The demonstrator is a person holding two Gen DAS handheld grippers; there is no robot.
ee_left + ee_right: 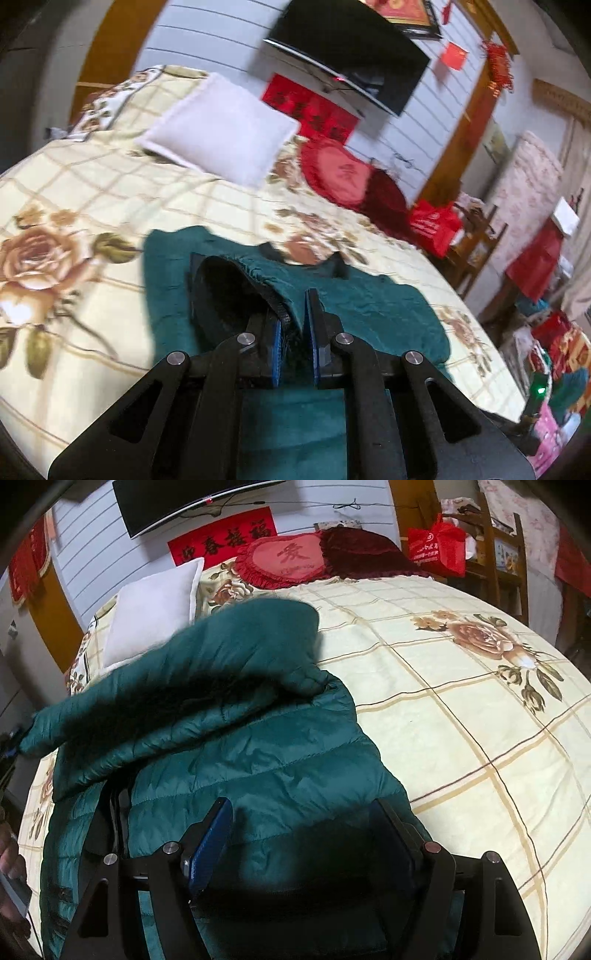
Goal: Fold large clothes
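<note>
While the left tongs (295, 317) pinch the jacket (258, 746) cuff (255, 280), I'd flatten the body under the wide-open, empty right tongs (303, 834) so the sleeve folds straight.

1 jacket (258, 746), 3 pillows (151, 616), 1 TV (354, 51)

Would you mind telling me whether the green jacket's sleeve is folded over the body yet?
Partly folded: the sleeve crosses the green jacket, lifted by the left gripper.

Teal quilted jacket (258, 746) on cream, rose-printed checked bedspread (461, 701).
</note>
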